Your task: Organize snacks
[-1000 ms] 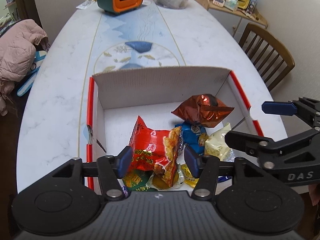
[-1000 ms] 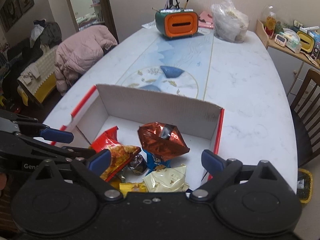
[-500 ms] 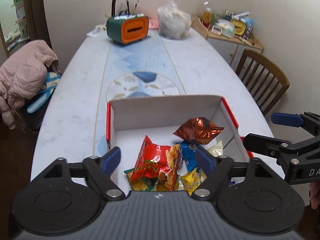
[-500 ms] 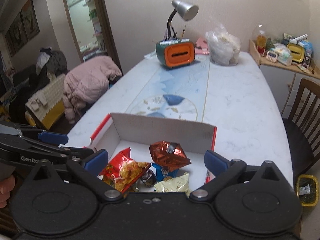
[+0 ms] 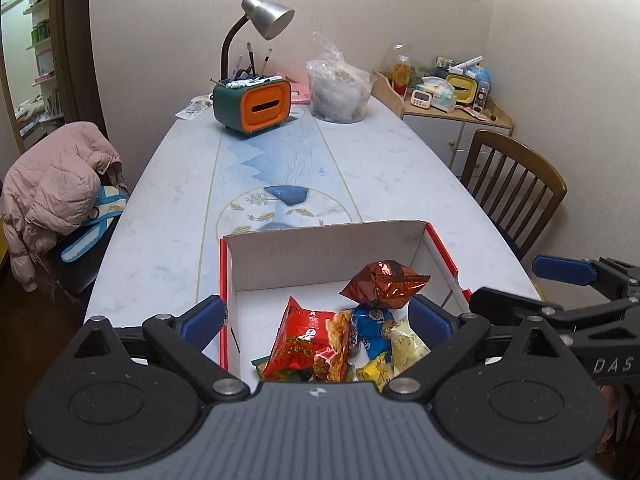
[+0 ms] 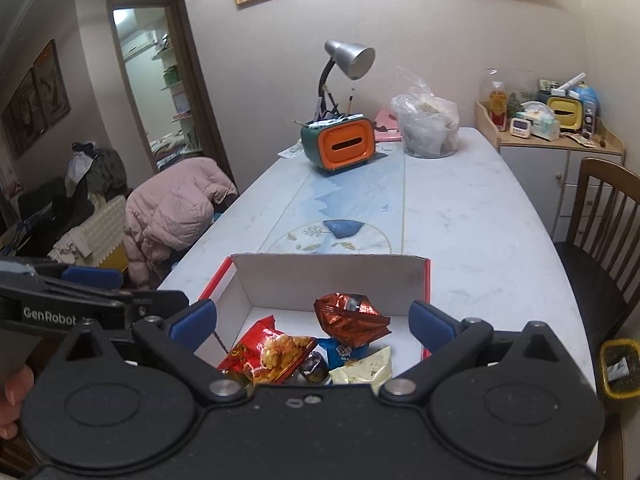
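Note:
A white cardboard box point(image 5: 320, 252) with red edges stands on the near end of the table; its far wall point(image 6: 328, 280) also shows in the right wrist view. Inside lie a red snack bag point(image 5: 308, 344) point(image 6: 268, 354), a copper foil bag point(image 5: 380, 284) point(image 6: 348, 316), a blue packet point(image 5: 374, 330) point(image 6: 340, 354) and a pale yellow packet point(image 5: 408, 344) point(image 6: 364, 368). My left gripper point(image 5: 316, 316) hovers above the box with its jaws opening wide, pressing on nothing. My right gripper point(image 6: 313, 319) hangs beside it, open and empty.
At the table's far end stand a green and orange tissue box point(image 5: 252, 106), a grey desk lamp point(image 5: 266, 20) and a filled plastic bag point(image 5: 340, 92). A wooden chair point(image 5: 516, 184) is on the right, a pink jacket point(image 5: 52, 196) on the left chair, a yellow bin point(image 6: 620, 366) on the floor.
The left jaws spread from around the red bag to wide apart, and the bag stays in the box. Both grippers rose and drew back, so more of the room shows.

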